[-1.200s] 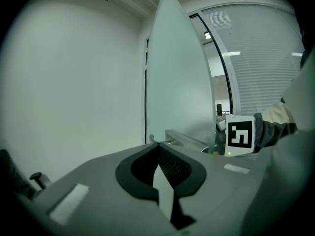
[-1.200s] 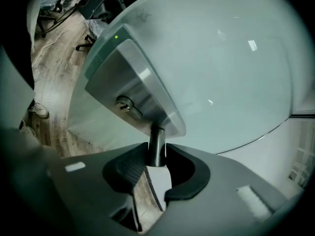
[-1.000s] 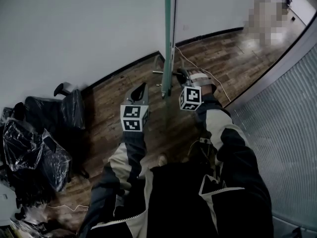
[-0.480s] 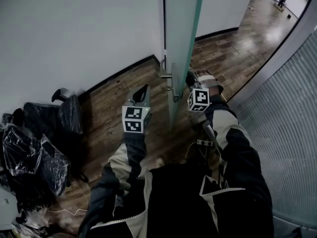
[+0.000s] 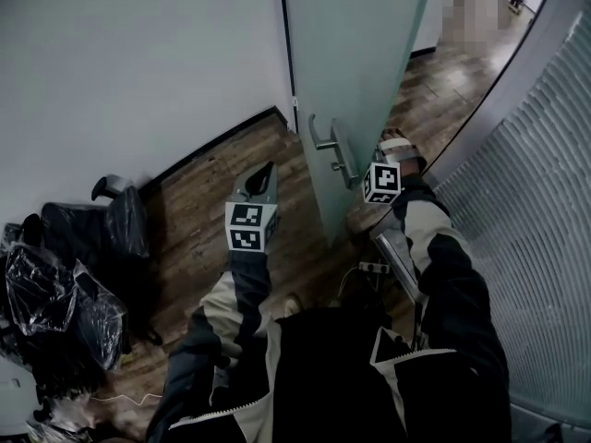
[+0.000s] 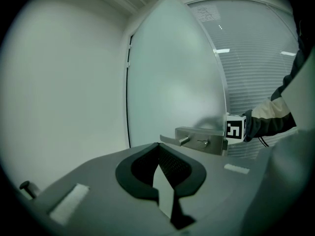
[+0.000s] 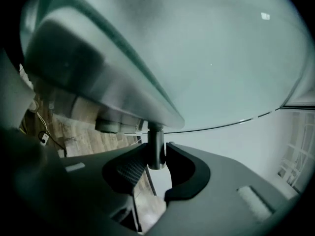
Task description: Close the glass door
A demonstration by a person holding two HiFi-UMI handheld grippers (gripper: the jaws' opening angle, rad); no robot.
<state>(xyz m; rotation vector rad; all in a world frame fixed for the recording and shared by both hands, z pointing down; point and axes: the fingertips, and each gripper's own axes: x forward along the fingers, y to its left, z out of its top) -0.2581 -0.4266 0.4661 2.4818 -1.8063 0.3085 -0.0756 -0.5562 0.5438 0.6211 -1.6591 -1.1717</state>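
Observation:
The frosted glass door [image 5: 360,63] stands partly swung, its near-side metal handle [image 5: 334,153] facing me. My right gripper [image 7: 156,154] is shut on the round metal stem of the far-side handle [image 7: 155,141], under the glass [image 7: 221,58]. In the head view only its marker cube [image 5: 381,182] and the hand show at the door's edge. My left gripper [image 5: 267,168] hangs in the air left of the door, its jaws shut on nothing. In the left gripper view the left gripper [image 6: 158,146] faces the door [image 6: 172,82] and its handle plate [image 6: 199,140].
A white wall [image 5: 138,63] meets the door at the hinge side. Black chairs wrapped in plastic [image 5: 65,275] crowd the left. A ribbed glass partition [image 5: 545,210] curves along the right. A power strip with a cable [image 5: 369,268] lies on the wooden floor [image 5: 203,210].
The door has swung from edge-on to showing its broad face. My right gripper has moved right with the handle in its grip. The left gripper has shifted only slightly.

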